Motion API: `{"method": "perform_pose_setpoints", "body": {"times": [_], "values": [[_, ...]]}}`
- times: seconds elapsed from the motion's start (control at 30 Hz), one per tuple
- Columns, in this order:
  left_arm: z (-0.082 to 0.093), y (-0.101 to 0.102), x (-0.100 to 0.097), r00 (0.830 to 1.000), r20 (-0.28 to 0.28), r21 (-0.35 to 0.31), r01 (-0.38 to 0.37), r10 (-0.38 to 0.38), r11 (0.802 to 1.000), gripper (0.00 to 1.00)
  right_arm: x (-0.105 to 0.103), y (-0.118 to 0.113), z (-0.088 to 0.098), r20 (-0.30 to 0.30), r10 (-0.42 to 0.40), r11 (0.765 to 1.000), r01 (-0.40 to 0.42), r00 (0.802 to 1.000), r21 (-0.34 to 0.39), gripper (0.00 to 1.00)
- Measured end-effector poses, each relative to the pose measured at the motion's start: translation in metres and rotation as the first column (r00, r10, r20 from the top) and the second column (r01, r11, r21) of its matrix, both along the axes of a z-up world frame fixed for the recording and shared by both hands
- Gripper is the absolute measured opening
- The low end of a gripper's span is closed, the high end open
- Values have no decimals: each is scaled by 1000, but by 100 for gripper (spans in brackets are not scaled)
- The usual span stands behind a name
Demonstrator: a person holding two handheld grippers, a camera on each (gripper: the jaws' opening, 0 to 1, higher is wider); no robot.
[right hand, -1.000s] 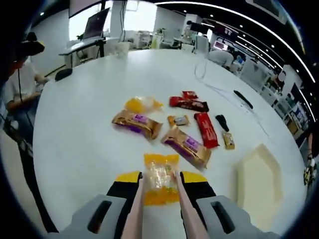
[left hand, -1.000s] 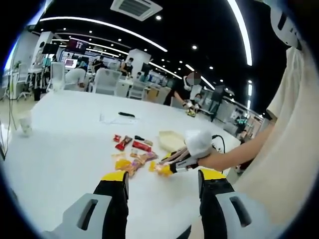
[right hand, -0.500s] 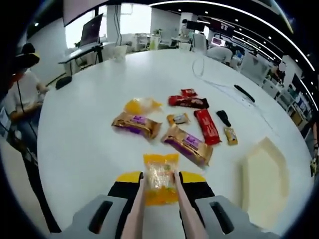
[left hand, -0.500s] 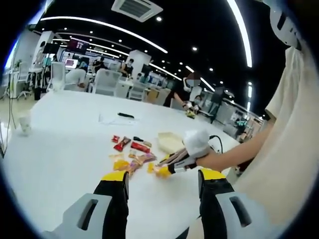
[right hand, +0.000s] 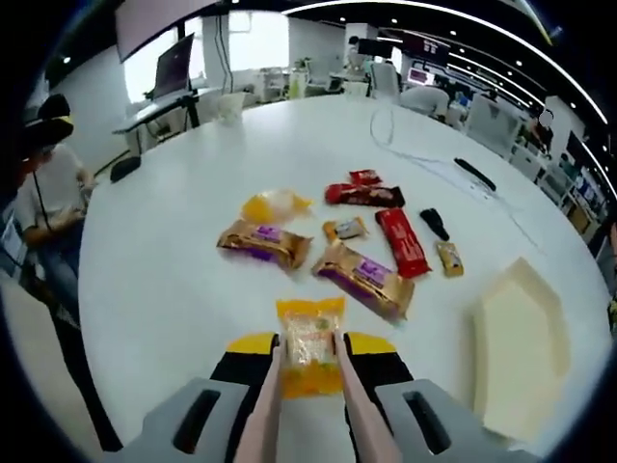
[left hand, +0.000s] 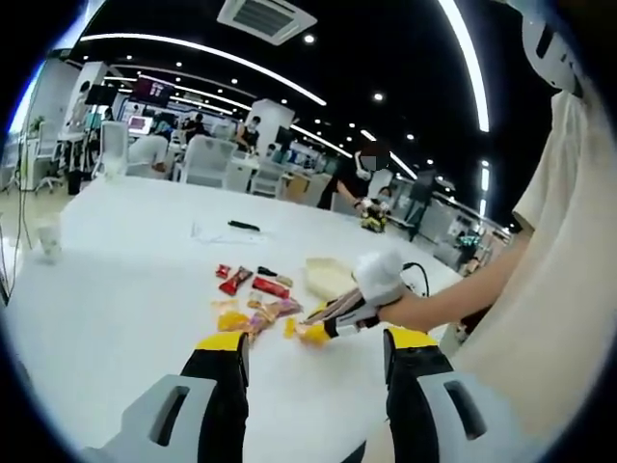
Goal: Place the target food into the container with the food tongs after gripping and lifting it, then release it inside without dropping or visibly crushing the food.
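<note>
A yellow snack packet (right hand: 308, 345) sits pinched between the two pale arms of the food tongs (right hand: 266, 417). My right gripper (right hand: 308, 355) is shut on those tongs, over the white table's near side. The cream container (right hand: 521, 349) lies open to the right, apart from the packet. In the left gripper view, a gloved hand (left hand: 378, 278) holds the tongs with the yellow packet (left hand: 307, 331) at their tip, near the container (left hand: 331, 275). My left gripper (left hand: 313, 349) hangs open above the table with nothing between its yellow-tipped jaws.
Loose snacks lie mid-table: two brown-purple packets (right hand: 265, 243) (right hand: 364, 278), a red bar (right hand: 402, 241), a yellow bag (right hand: 273, 204), and small wrappers. A black pen (right hand: 433, 223) and a cable (right hand: 415, 159) lie beyond. A seated person (right hand: 43, 193) is at the left edge; a cup (left hand: 48, 241) stands far left.
The right gripper has risen slightly with the yellow packet still held in the tongs; the table's snacks sit a little farther off. The left gripper has barely moved.
</note>
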State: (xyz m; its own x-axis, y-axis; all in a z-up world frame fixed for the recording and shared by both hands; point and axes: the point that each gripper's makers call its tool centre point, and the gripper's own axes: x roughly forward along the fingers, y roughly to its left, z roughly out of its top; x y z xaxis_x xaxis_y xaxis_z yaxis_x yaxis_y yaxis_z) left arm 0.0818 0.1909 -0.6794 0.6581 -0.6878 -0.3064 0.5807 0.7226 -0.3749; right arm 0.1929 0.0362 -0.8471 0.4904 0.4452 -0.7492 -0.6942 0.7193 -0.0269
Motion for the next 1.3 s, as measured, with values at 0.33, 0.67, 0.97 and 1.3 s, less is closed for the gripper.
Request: {"method": "perform_pose_setpoints", "body": {"times": [0.33, 0.67, 0.97, 1.3], "values": [[0, -2, -1, 1000, -1, 12, 6, -6, 1000, 56, -1, -2, 3, -10, -22, 999, 23, 1000, 29, 24], [1, -10, 3, 1000, 2, 8, 24, -24, 1000, 55, -10, -7, 9, -29, -52, 996, 54, 998, 72, 24], [5, -16, 6, 999, 10, -6, 39, -38, 999, 55, -12, -14, 21, -19, -67, 993, 69, 998, 100, 24], [6, -26, 4, 999, 15, -11, 51, -50, 999, 55, -10, -16, 36, 17, -44, 993, 42, 999, 108, 24]]}}
